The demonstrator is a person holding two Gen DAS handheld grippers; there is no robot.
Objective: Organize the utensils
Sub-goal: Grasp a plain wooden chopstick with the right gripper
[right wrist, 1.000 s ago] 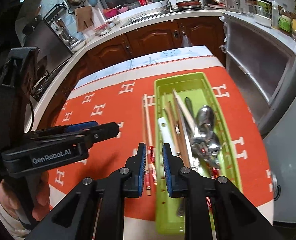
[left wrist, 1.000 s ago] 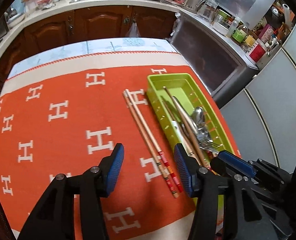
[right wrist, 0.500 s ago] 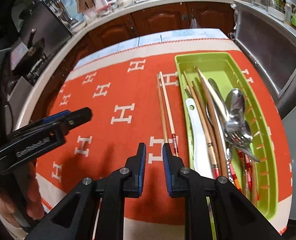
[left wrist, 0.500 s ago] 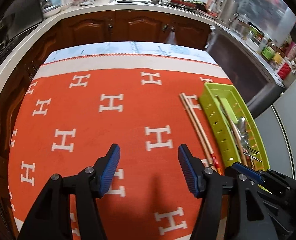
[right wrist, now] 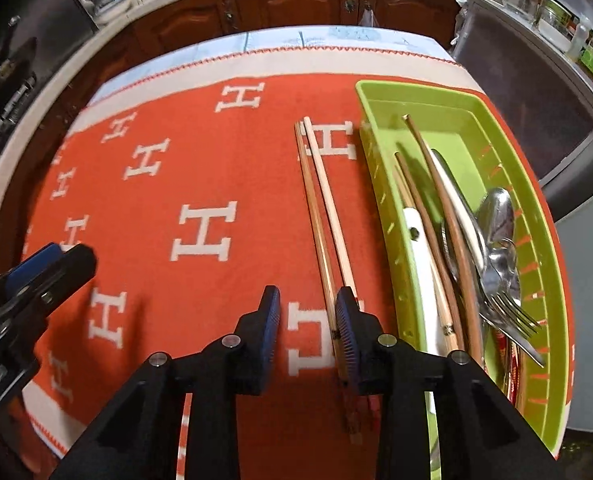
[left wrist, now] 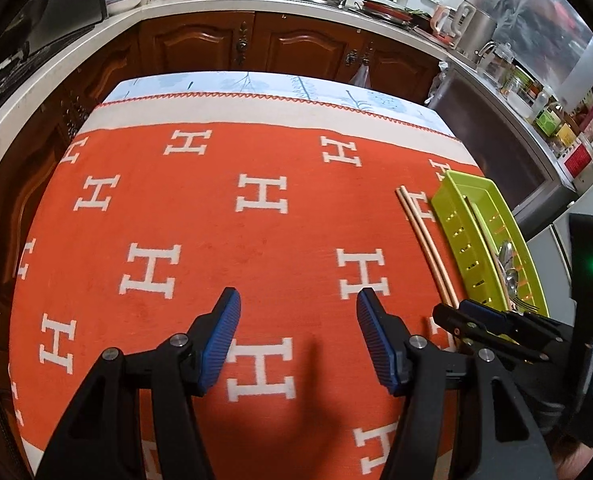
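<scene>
The bench is spread with an orange cloth patterned with white H shapes, on which a green tray of utensils lies, with a pair of chopsticks flat on the cloth just left of that tray.
</scene>
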